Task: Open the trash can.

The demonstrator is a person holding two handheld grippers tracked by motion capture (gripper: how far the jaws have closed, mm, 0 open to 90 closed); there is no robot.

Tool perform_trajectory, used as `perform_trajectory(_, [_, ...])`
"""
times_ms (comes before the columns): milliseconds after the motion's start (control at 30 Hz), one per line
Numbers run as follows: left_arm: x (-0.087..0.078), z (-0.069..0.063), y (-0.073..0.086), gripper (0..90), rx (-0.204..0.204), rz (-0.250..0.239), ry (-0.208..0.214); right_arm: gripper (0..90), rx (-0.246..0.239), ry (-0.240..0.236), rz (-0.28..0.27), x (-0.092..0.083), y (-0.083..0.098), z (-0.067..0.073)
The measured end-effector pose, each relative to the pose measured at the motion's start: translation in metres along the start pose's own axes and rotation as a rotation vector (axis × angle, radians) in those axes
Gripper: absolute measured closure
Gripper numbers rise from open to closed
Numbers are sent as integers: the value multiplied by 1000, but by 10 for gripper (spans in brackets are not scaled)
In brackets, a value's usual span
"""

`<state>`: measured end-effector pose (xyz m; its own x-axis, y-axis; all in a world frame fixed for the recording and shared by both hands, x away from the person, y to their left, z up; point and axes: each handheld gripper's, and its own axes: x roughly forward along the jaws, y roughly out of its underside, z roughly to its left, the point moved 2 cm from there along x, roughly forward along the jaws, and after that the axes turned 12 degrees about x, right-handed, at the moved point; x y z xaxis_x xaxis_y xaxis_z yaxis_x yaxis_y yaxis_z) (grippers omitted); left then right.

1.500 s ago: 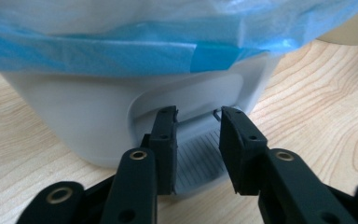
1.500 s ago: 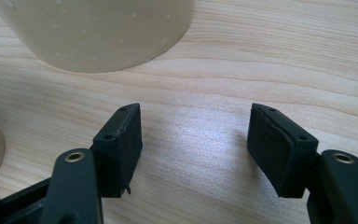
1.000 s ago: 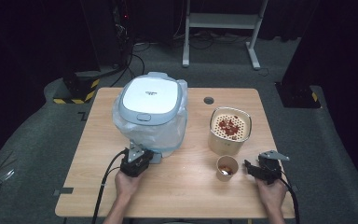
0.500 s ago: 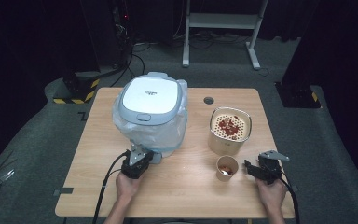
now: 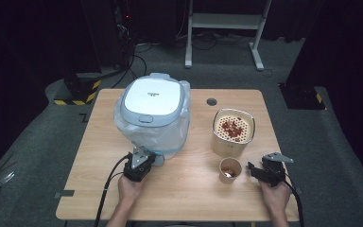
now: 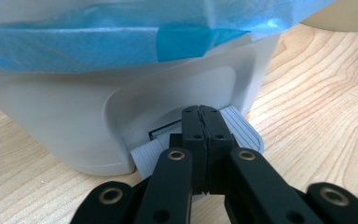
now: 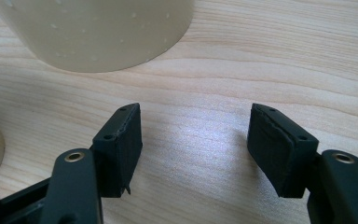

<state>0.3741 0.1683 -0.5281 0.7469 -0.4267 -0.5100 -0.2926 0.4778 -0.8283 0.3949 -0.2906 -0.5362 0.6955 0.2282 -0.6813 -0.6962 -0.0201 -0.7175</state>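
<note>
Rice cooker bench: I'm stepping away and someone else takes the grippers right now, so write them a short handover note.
Left gripper: jaws shut, tips at the grey ribbed tab low on the front of the rice cooker; whether they press it, I cannot tell.
Right gripper: open, holding nothing, low over bare table, right of the small paper cup.
The cream container with red bits on its perforated insert stands behind the cup.
Done: nothing visibly; the cooker lid is down.
Left: probably open the lid, then handle cup and container.
</note>
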Motion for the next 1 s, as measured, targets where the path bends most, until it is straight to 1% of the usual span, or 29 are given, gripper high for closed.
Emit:
perform_trajectory(100, [0,0,1,895,-8,-5,3,356,0,0,0,0,0,0])
perform_trajectory(133, [0,0,2,896,-21,-11,3,357,0,0,0,0,0,0])
perform_trajectory(200, [0,-1,3,896,-30,-25,-3,356,1,0,0,0,0,0])
perform_trajectory(400, [0,-1,4,898,-29,-27,-2,356,0,0,0,0,0,0])
perform_trajectory(500, [0,-2,4,900,-19,-25,-7,356,0,0,0,0,0,0])
perform_trajectory(800, [1,-2,5,900,-19,-22,-8,356,-1,0,0,0,0,0])
perform_trajectory(1000, [1,-3,4,900,-9,-15,-13,355,-1,0,1,0,0,0])
